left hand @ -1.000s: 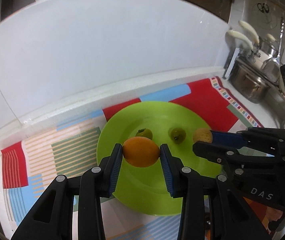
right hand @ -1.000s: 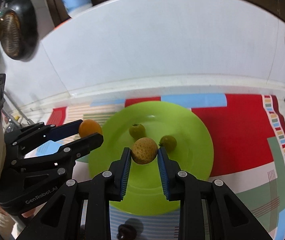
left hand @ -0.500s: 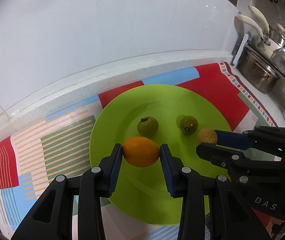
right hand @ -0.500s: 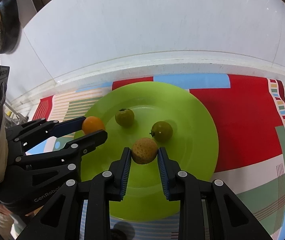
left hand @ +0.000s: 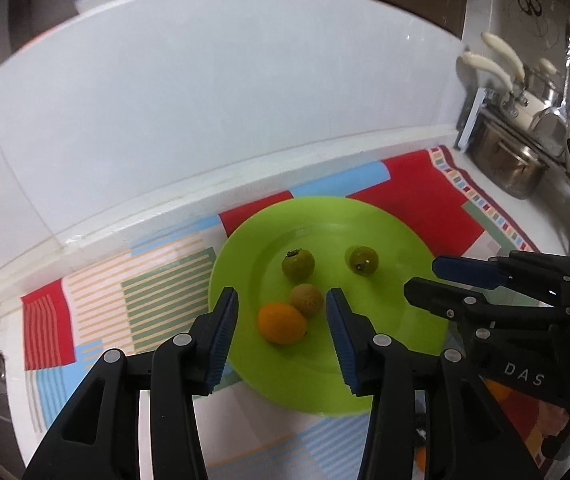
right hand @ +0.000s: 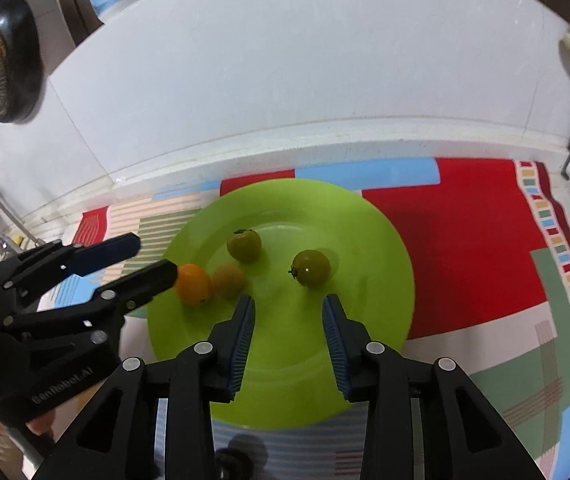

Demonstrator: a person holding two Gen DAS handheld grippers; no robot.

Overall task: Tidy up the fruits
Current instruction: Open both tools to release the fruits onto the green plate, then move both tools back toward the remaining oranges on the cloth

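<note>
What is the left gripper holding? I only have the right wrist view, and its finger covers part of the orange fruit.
Observer: Nothing. The left wrist view shows the left gripper open, its jaws having just been opening. The orange fruit lies on the green plate, clear of both pads.
Operator: The tan fruit is blurred here. Is it touching the orange one?
Observer: It looks so. The tan fruit rests against it, also between the jaws.

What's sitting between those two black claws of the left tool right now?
In the left wrist view, the left gripper has just been opening; the orange fruit and the tan fruit lie unclamped between its fingers on the green plate.
</note>
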